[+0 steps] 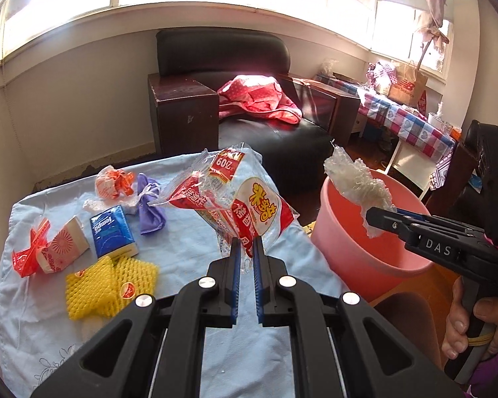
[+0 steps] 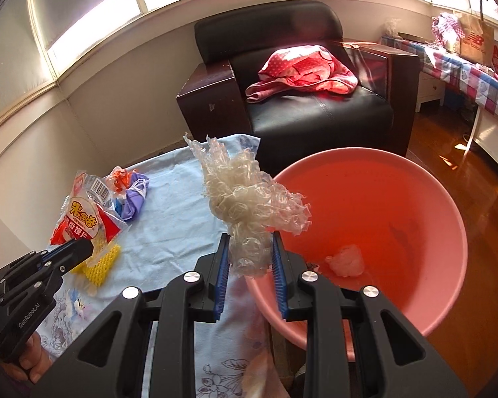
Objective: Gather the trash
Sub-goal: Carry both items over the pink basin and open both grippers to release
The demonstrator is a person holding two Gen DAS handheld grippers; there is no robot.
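A: What does each hand-held gripper carry?

B: The left hand-held gripper (image 1: 245,243) is clamped on the bottom edge of a crinkled red-and-white clear plastic snack wrapper (image 1: 245,199), lifted clear of the desk (image 1: 189,255) with its pale blue cloth. The right hand-held gripper (image 2: 250,248) is closed around the lower end of a wad of crumpled clear plastic film (image 2: 249,199), most of which stands above the jaws.

A: Why are both pieces held by an edge?

B: Probably because thin film offers nothing firmer; a pinch at one end lets the rest hang free and should fall cleanly once the jaws part.

A: Where does the trash go?

B: Into the round pink plastic basin (image 2: 441,205) just beside the desk. The film wad sits near its rim on the desk side; a small white lump (image 2: 347,260) already lies inside.

A: What remains uncollected?

B: On the cloth: a yellow foam fruit net (image 1: 106,285), a blue tissue packet (image 1: 114,232), a purple crumpled wrapper (image 1: 151,205), an orange-and-white wrapper (image 1: 113,180) and a red-and-cream packet (image 1: 56,248).

A: The step in hand?

B: Judged as carrying both pieces over to the basin, not yet released.
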